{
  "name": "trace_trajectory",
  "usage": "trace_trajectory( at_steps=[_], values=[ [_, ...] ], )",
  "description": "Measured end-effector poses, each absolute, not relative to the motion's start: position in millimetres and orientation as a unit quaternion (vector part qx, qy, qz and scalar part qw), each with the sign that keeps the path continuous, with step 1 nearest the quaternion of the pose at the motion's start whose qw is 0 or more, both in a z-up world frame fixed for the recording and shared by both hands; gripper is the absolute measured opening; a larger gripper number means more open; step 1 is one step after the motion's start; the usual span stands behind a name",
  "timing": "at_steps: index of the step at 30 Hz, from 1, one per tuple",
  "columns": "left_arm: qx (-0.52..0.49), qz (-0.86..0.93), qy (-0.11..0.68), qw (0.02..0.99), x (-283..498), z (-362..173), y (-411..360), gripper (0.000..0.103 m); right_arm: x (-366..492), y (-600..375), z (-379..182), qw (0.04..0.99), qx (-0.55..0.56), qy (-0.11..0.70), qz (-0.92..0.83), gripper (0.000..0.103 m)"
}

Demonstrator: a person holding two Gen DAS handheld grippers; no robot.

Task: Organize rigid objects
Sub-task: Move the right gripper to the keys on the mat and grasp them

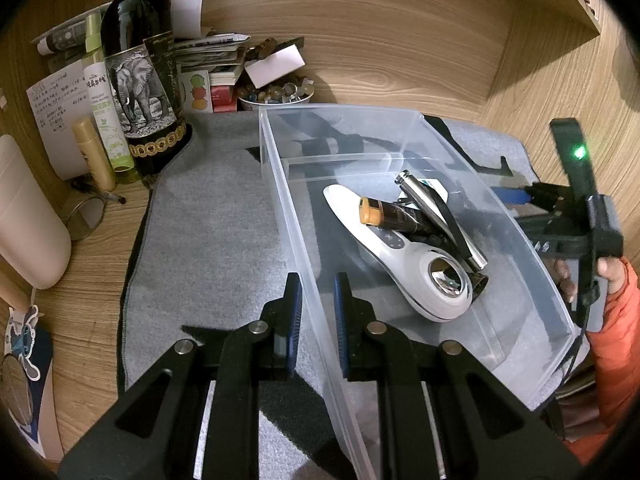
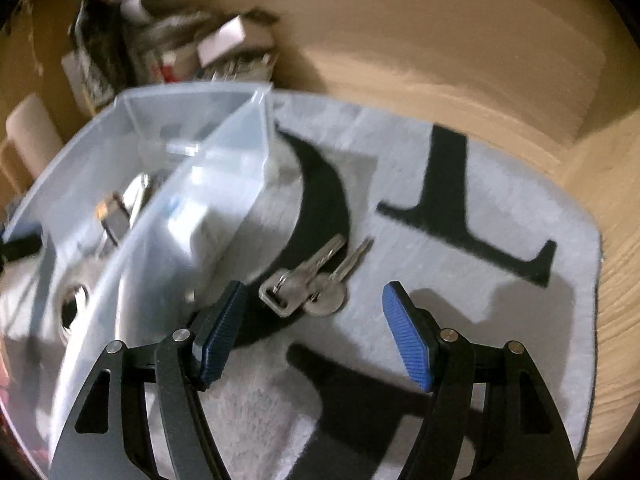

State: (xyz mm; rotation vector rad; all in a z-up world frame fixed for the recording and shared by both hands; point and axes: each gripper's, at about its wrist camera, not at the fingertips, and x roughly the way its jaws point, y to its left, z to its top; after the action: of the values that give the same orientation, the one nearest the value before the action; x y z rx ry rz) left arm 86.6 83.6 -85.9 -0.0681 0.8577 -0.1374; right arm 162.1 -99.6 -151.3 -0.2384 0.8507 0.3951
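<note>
Done: white device (image 1: 404, 256), tube (image 1: 396, 216) and metal pen (image 1: 436, 216) lie in the bin (image 1: 280, 184).
Left: keys (image 2: 308, 280) on the mat (image 2: 460, 300), just beside the bin.
Left gripper (image 1: 317, 300): pinching the bin's wall.
Right gripper (image 2: 312, 320): spread wide above the keys.

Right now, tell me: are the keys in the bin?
No, the keys lie on the mat beside the bin.

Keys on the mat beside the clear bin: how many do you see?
2. Both keys lie together on the grey mat, joined at a ring, just ahead of the open right gripper. More could hide underneath.
</note>
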Motion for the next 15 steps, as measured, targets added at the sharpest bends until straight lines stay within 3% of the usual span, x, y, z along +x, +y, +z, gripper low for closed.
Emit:
trace_trajectory(
  at_steps=[7,9,11,15],
  values=[
    [-0.035,-0.068,0.415,0.907,86.2,-86.3,84.8,0.014,173.2,-98.2,-160.8,0.885,-0.106,0.412,0.191,0.066],
    [-0.035,-0.068,0.415,0.907,86.0,-86.4,85.1,0.014,173.6,-98.4,-161.0,0.887,-0.105,0.406,0.192,0.059],
    [-0.035,-0.068,0.415,0.907,86.1,-86.3,84.7,0.014,171.7,-99.1,-159.3,0.888,-0.105,0.403,0.196,0.040],
    [-0.035,-0.068,0.415,0.907,86.1,-86.4,84.6,0.014,172.3,-99.4,-157.2,0.889,-0.103,0.401,0.194,0.028]
  ],
)
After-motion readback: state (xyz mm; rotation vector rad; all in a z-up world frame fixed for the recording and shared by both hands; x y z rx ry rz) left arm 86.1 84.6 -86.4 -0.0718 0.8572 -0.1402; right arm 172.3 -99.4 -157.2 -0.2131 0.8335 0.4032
